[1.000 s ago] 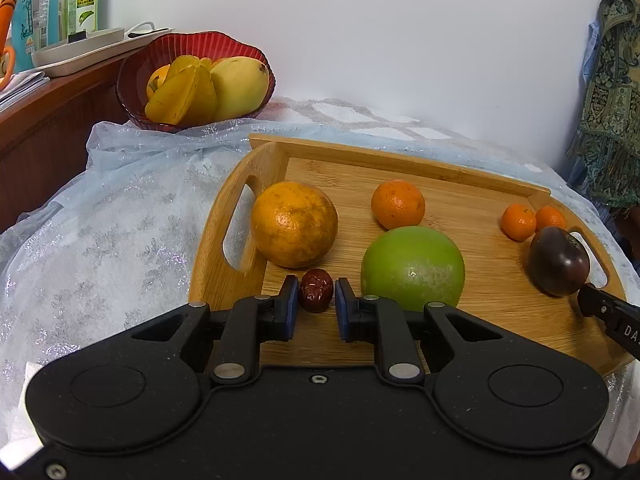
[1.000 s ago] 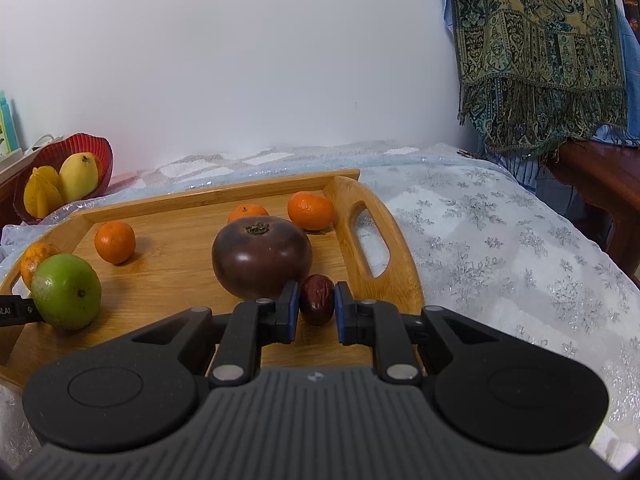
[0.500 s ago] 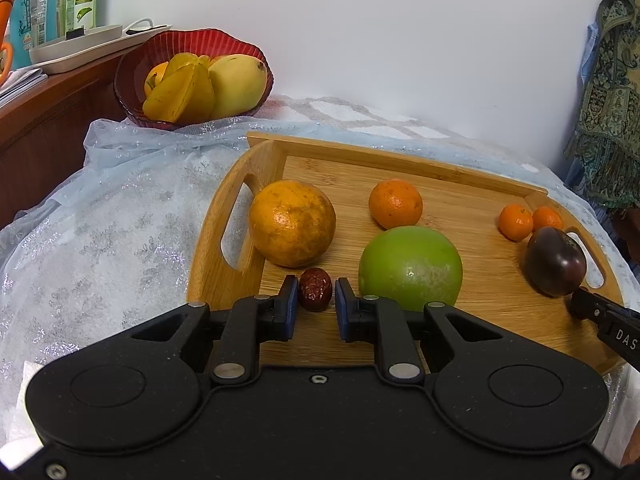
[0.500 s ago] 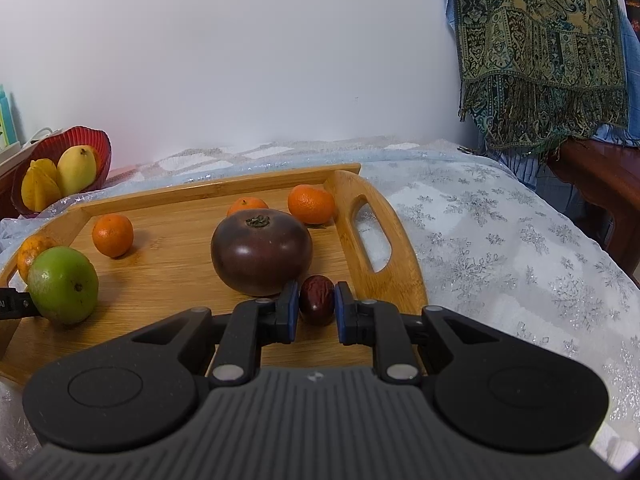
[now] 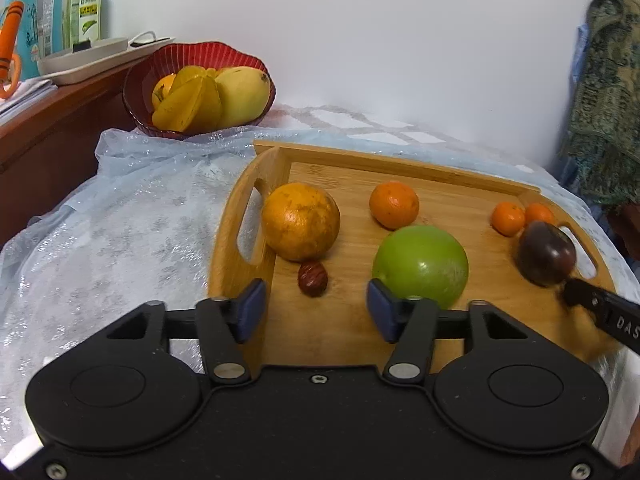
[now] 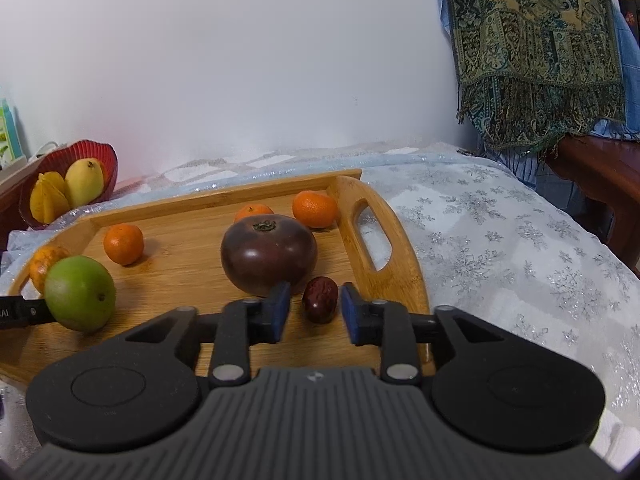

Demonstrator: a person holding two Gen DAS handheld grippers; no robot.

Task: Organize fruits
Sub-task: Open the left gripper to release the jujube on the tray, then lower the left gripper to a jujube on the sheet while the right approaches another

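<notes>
A wooden tray [image 5: 400, 332] holds a large orange [image 5: 301, 227], a green fruit [image 5: 420, 266], a tangerine [image 5: 394, 204], two small tangerines [image 5: 508, 219] and a dark purple fruit [image 5: 546, 253]. A red date [image 5: 313, 278] lies on the tray near its left end. My left gripper [image 5: 316, 308] is opening around it, and its pads stand clear of the date. At the tray's right end [image 6: 404, 276] a second red date [image 6: 320, 299] rests between the opening jaws of my right gripper [image 6: 315, 308], untouched, beside the purple fruit [image 6: 269, 254].
A red bowl [image 5: 138, 92] with a mango and starfruit sits behind the tray at the left, near a wooden cabinet [image 5: 48, 128] with bottles and a white dish. A snowflake-patterned cloth [image 6: 500, 248] covers the table. A fringed shawl [image 6: 532, 48] hangs at the right.
Both grippers were shut on a red date each. Their jaws have spread apart, and each date now lies free on the tray.
</notes>
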